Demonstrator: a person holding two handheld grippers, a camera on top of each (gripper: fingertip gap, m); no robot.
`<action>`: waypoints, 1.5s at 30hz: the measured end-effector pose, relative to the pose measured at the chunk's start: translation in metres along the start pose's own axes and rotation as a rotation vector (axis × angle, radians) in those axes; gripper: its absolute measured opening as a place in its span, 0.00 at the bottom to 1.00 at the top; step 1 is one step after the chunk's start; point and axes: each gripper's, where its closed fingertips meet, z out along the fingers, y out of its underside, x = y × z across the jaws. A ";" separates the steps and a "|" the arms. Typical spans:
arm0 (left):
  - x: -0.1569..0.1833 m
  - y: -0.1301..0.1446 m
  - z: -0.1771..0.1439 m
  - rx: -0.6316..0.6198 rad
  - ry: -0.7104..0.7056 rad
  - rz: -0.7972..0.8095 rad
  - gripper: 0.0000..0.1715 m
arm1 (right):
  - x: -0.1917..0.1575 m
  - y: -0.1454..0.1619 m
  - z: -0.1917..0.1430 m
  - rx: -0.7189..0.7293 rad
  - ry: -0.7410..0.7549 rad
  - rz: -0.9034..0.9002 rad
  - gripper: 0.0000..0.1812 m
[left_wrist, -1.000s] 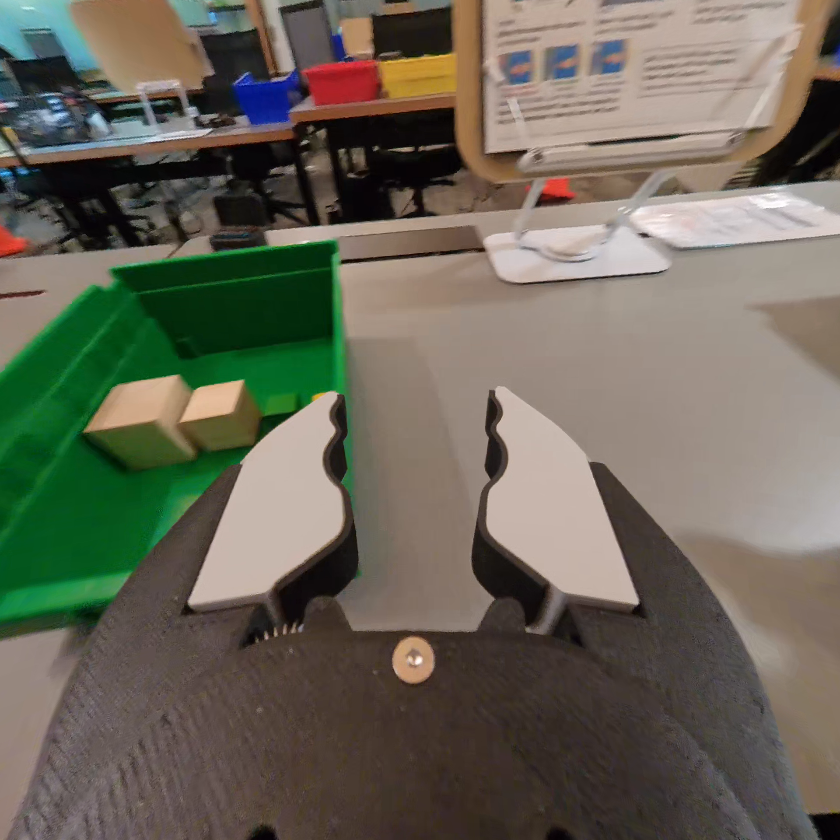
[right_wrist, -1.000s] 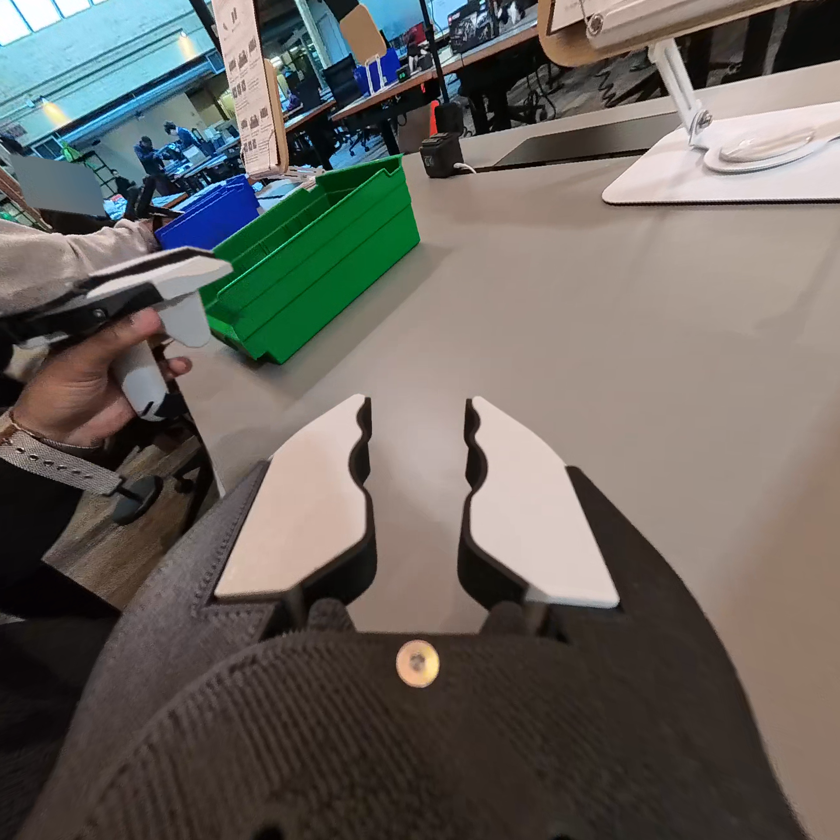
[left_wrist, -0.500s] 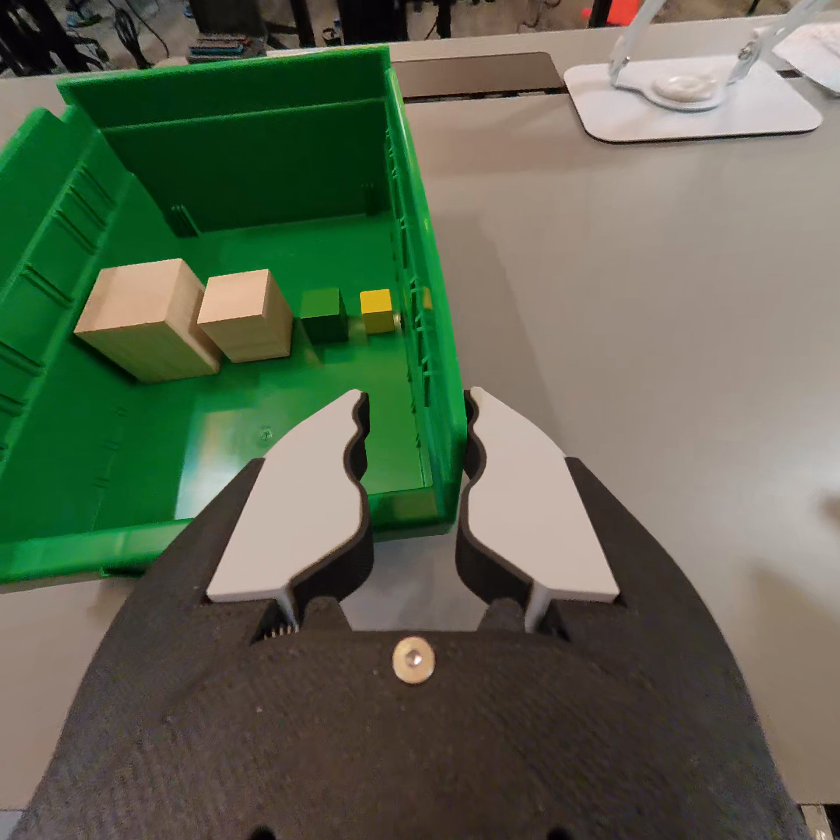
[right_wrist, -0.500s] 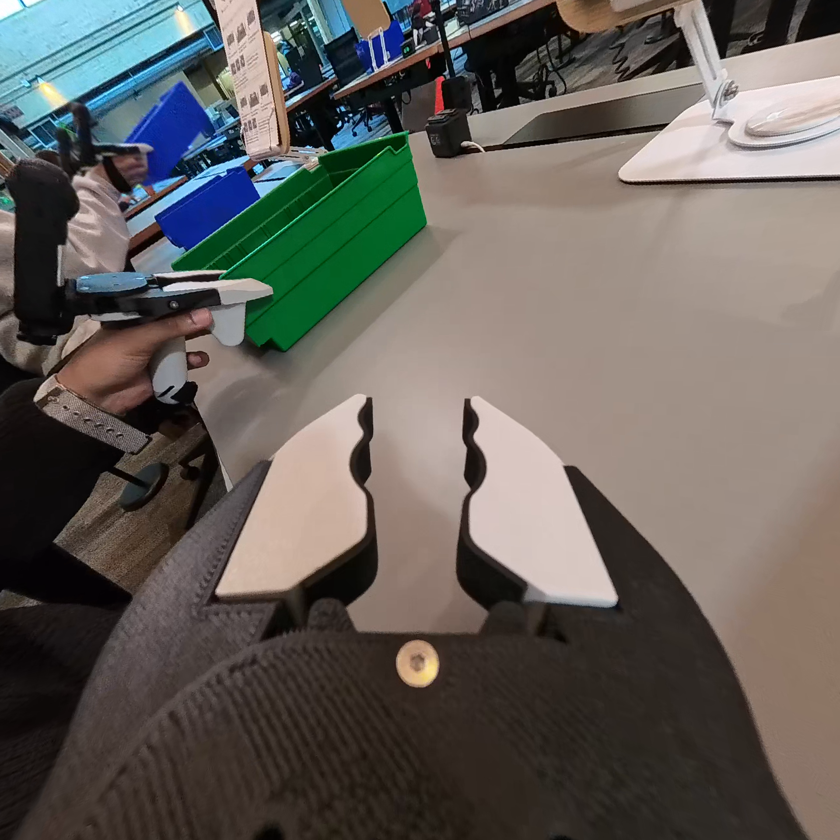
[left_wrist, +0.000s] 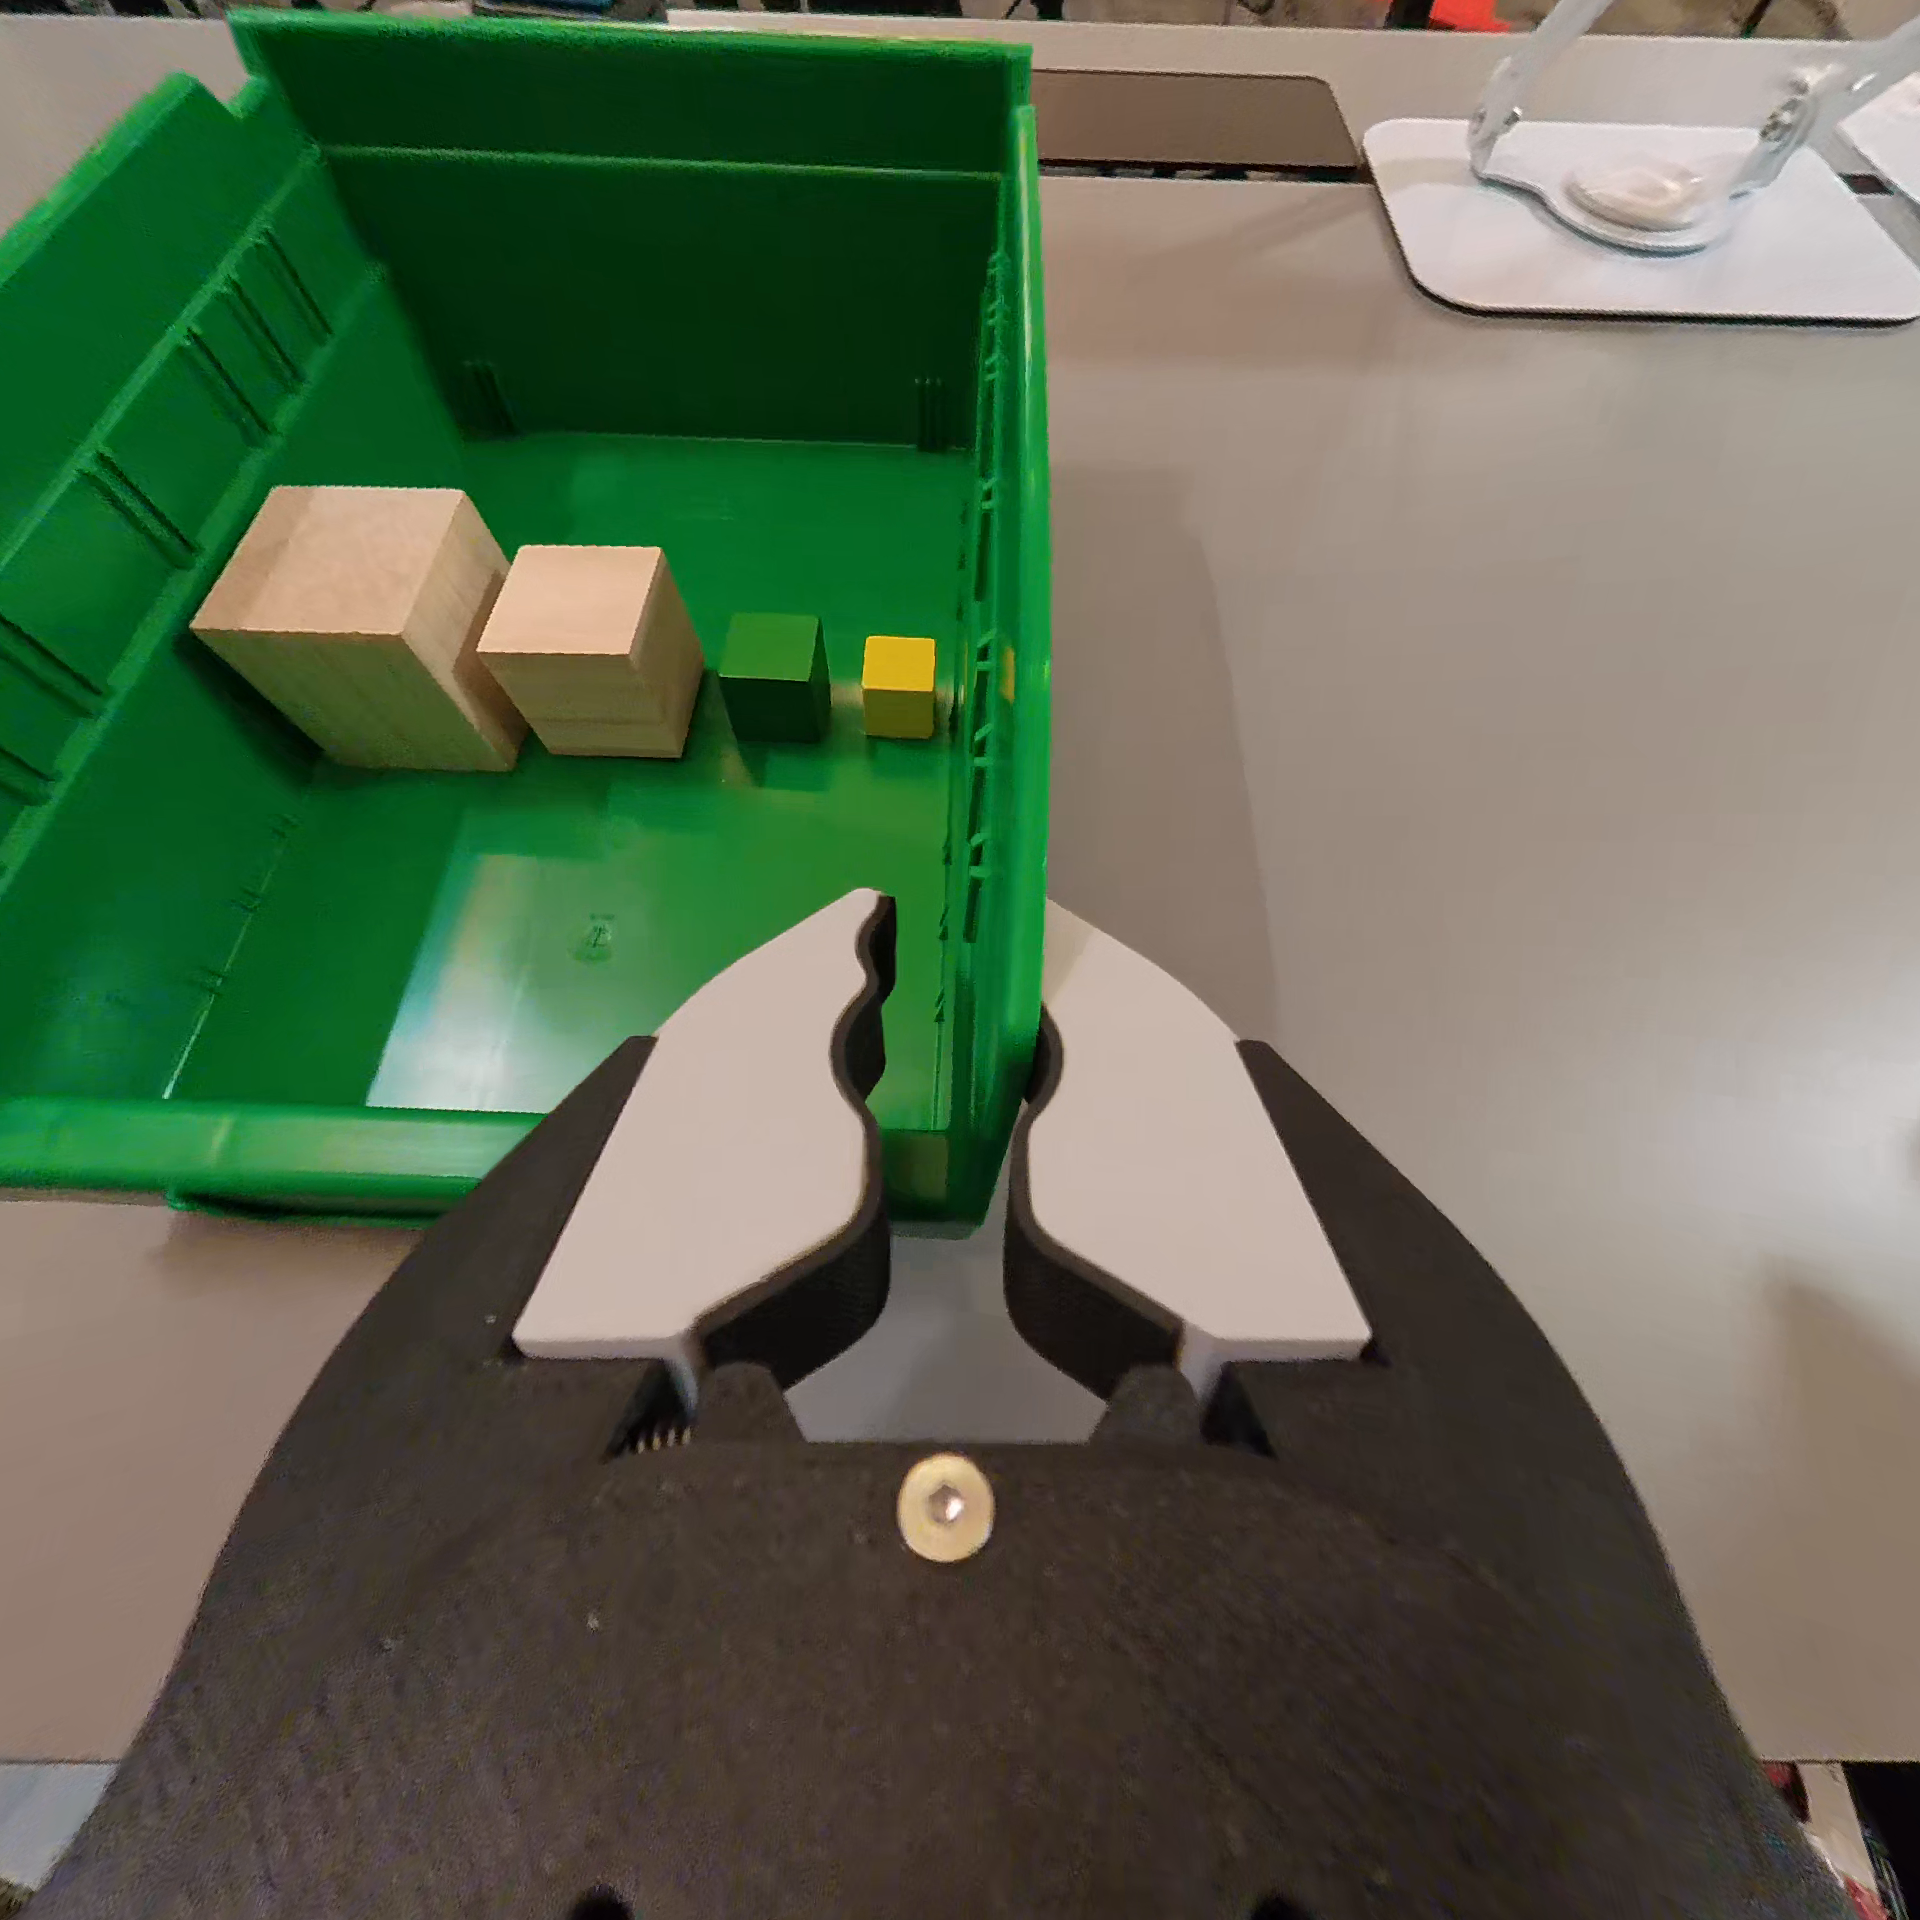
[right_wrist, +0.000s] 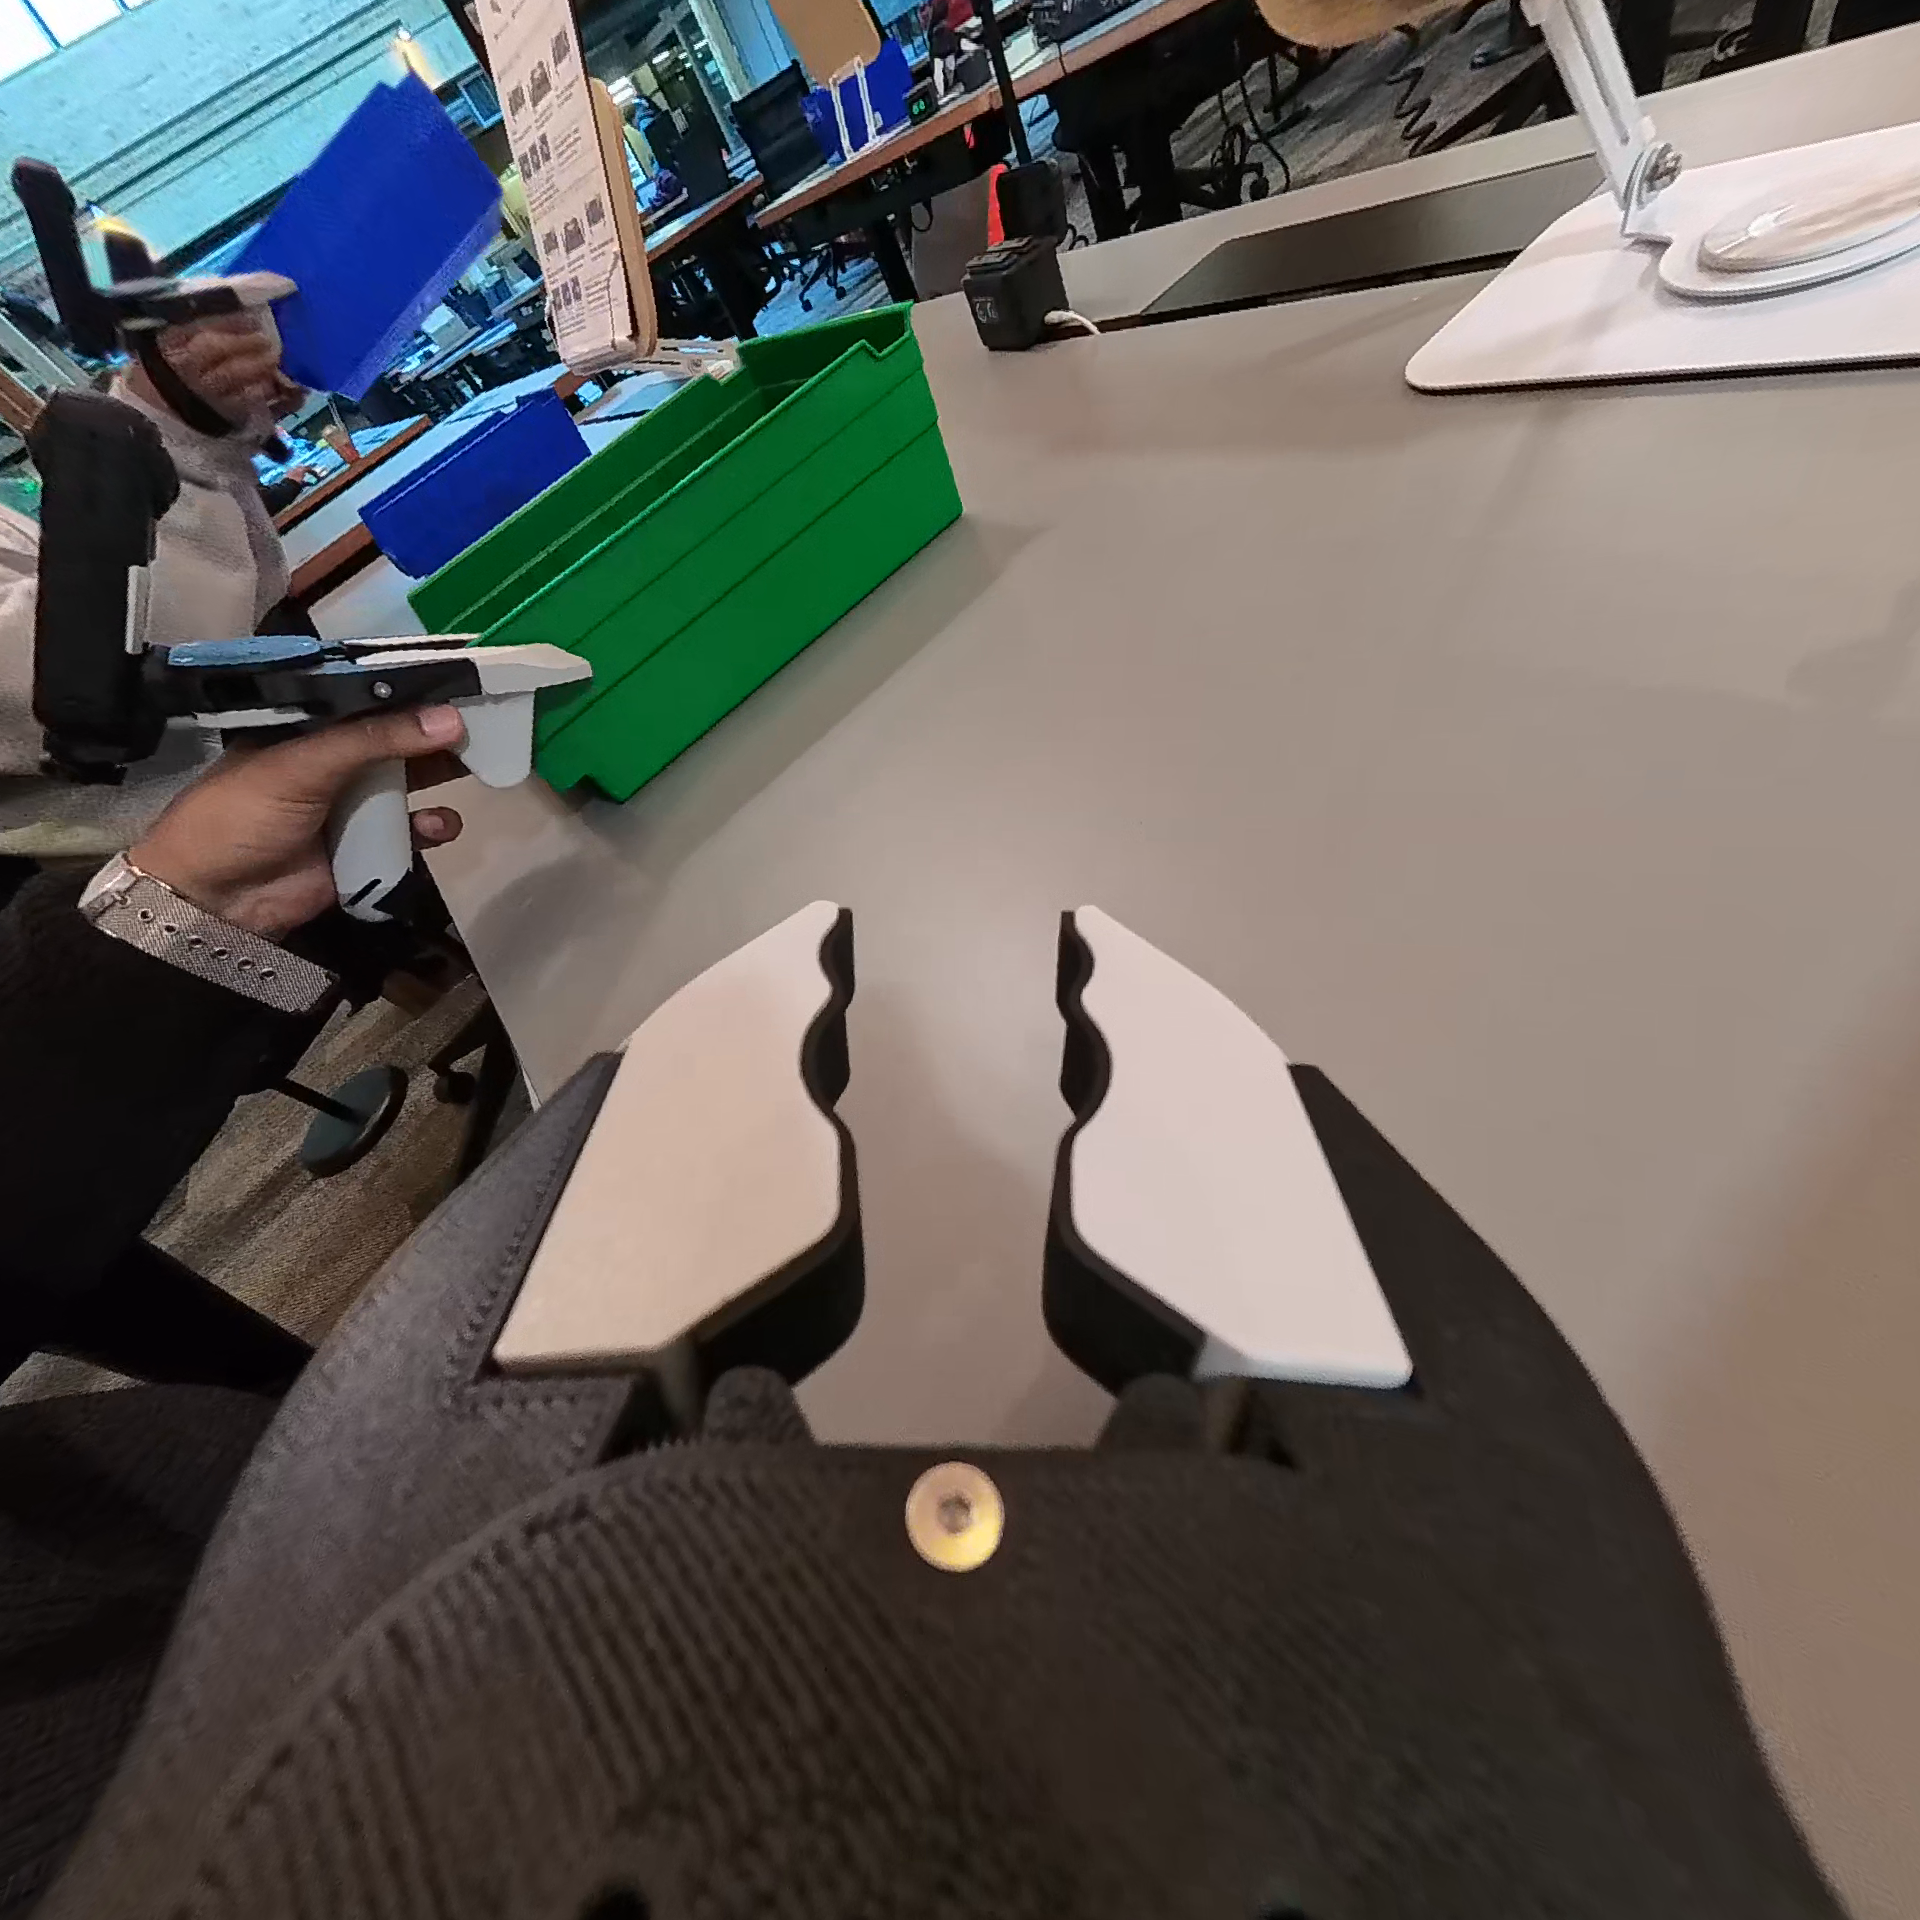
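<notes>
Grey fingers (left_wrist: 727, 1143) of left gripper (left_wrist: 961, 909) kept apart, astride near right wall of green bin (left_wrist: 644, 260): one inside, one outside against it, not clamped. Farther in, lined up on bin floor from that wall: yellow cube (left_wrist: 899, 686), dark green cube (left_wrist: 774, 675), two wooden blocks (left_wrist: 587, 649) side by side. Right gripper (right_wrist: 954, 920) held over grey bench (right_wrist: 1351, 727), fingers spread, empty, well apart from bin. Beyond, white stand base (left_wrist: 1662, 239).

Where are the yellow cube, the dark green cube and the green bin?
yellow cube (left_wrist: 899, 686), left wrist view, front face.
dark green cube (left_wrist: 774, 677), left wrist view, front face.
green bin (left_wrist: 665, 312), left wrist view, far inner wall.
</notes>
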 end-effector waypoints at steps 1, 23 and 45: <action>0.001 0.000 0.000 -0.001 0.008 -0.004 0.10 | 0.000 0.000 0.000 -0.002 -0.001 -0.001 0.21; 0.012 0.003 0.002 -0.011 0.053 0.020 0.10 | 0.000 0.004 0.002 -0.020 0.002 -0.009 0.21; 0.021 0.002 0.003 -0.001 0.111 -0.002 0.12 | 0.000 0.006 0.004 -0.032 0.003 -0.012 0.21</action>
